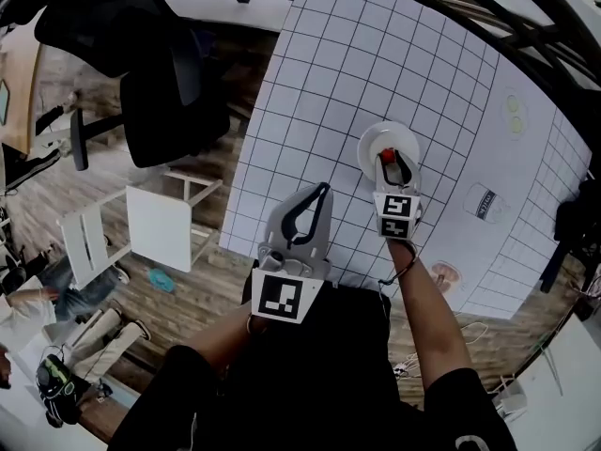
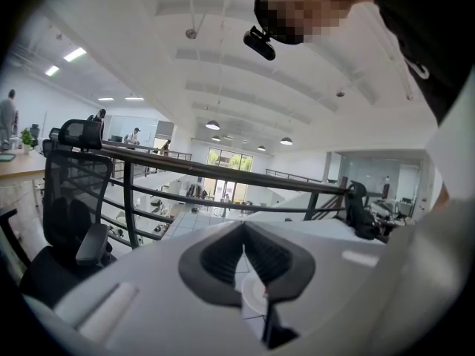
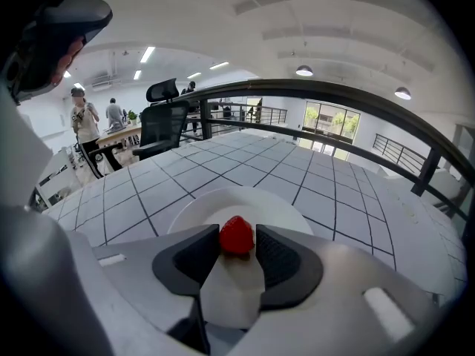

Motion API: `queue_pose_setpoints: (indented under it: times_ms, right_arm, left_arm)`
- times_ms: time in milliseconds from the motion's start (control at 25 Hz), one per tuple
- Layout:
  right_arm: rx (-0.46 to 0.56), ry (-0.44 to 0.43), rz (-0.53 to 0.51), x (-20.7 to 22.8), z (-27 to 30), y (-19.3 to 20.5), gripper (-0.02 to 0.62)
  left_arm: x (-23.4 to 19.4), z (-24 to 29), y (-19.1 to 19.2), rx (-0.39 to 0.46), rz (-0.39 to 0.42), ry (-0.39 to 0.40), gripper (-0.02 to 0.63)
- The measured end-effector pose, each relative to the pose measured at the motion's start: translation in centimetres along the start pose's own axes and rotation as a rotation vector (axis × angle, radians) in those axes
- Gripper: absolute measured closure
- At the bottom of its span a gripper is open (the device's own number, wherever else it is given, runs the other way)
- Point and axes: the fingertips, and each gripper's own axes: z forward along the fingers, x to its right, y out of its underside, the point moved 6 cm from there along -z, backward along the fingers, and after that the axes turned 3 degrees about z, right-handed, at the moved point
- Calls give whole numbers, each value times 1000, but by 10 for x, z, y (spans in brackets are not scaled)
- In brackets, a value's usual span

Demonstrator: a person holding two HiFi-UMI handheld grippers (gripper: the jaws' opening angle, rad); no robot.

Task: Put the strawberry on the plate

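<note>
The left tool (image 1: pixel 324 188) is held nearest the body, over the tabletop's (image 1: pixel 376 54) near edge. Its jaws are closed tip to tip with nothing between them. In its own view its pale body blocks most of the gridded surface, and only a sliver shows through the gap under the pads.

Further out, the right tool (image 1: pixel 392 163) tilts down over the plate (image 1: pixel 371 144) and hides the plate's near rim from the head view. Its jaws stand apart, with the strawberry (image 3: pixel 237 236) between their tips. The fruit sits on the plate near its middle, with a dark pad close on either side. Whether either pad touches it is too fine to make out. The berry's underside is hidden behind the jaws, so only its red top and flanks show.

Past the plate the white tabletop runs on until the edge of the head view cuts it off. A few pale marks on its right part are too small to read. Beyond it stand a black office chair (image 1: pixel 174 92) and a dark railing (image 3: pixel 356 99).
</note>
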Motion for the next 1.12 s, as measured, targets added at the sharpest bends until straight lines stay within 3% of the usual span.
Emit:
queue_pose_setpoints:
  times_ms: [440, 1120]
  right_arm:
    - [8, 15, 41, 0, -14, -4, 407]
    - [248, -29, 208, 5, -122, -53, 419]
  left_arm:
    - [-13, -5, -6, 26, 9, -29, 595]
    - [39, -29, -22, 77, 36, 8, 595]
